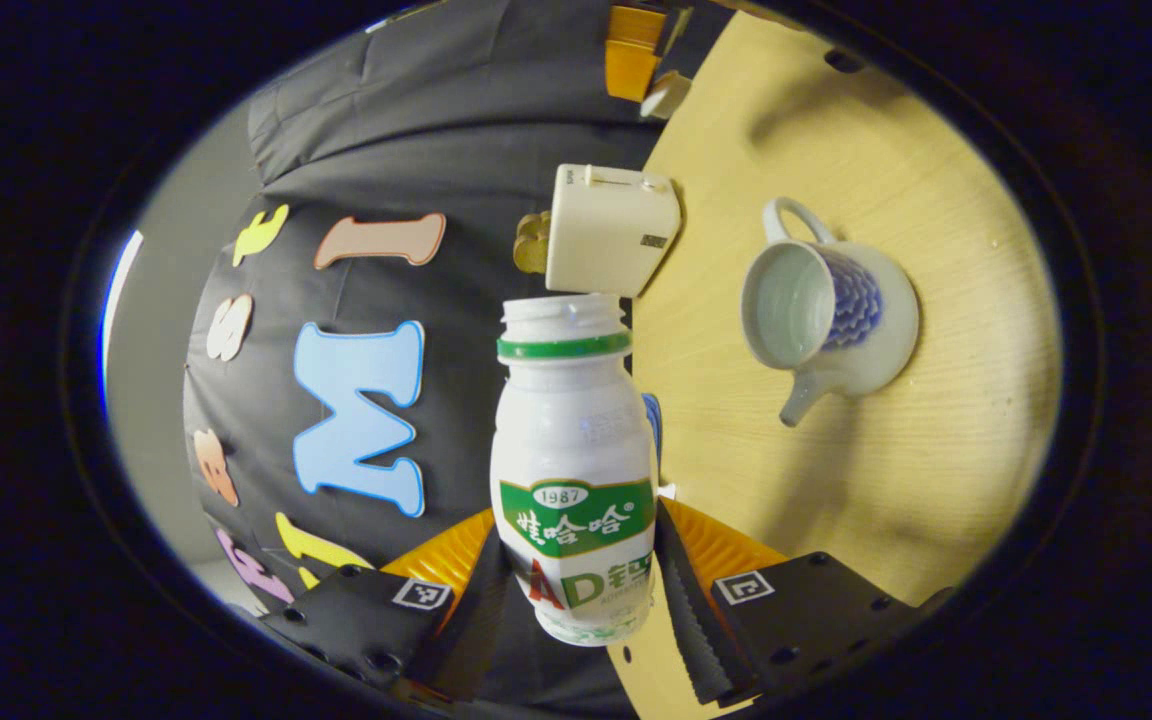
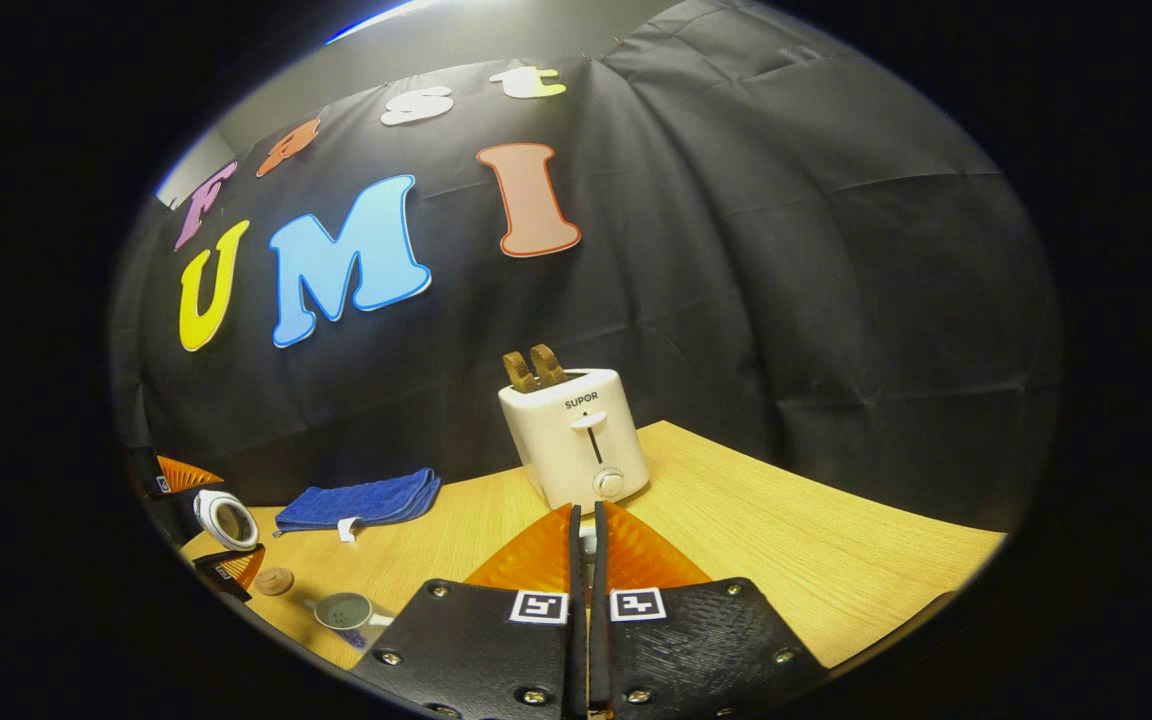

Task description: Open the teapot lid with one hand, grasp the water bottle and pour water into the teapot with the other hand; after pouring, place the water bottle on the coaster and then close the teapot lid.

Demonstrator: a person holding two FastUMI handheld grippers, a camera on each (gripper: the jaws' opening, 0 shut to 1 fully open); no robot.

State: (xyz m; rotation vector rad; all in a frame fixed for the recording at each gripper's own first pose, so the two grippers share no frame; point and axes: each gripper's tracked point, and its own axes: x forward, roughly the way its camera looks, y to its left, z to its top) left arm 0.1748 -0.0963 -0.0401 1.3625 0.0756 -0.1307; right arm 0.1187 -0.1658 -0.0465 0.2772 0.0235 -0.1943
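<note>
My left gripper (image 1: 581, 545) is shut on a white water bottle (image 1: 576, 440) with a green label and no cap. The left gripper view is rolled sideways, and there the bottle is held clear of the white-and-blue teapot (image 1: 826, 320). The teapot stands lidless on the wooden table (image 1: 936, 480). In the right gripper view the bottle's mouth (image 2: 228, 520) shows far left, lying level above the table, with the round brown coaster (image 2: 273, 581) and the open teapot (image 2: 344, 610) below it. My right gripper (image 2: 587, 545) is held high and nearly closed on a small pale piece, apparently the lid's knob.
A white toaster (image 2: 576, 440) with two slices in it stands at the back of the table, also in the left gripper view (image 1: 611, 230). A folded blue cloth (image 2: 361, 500) lies left of it. The black booth wall rises behind the table.
</note>
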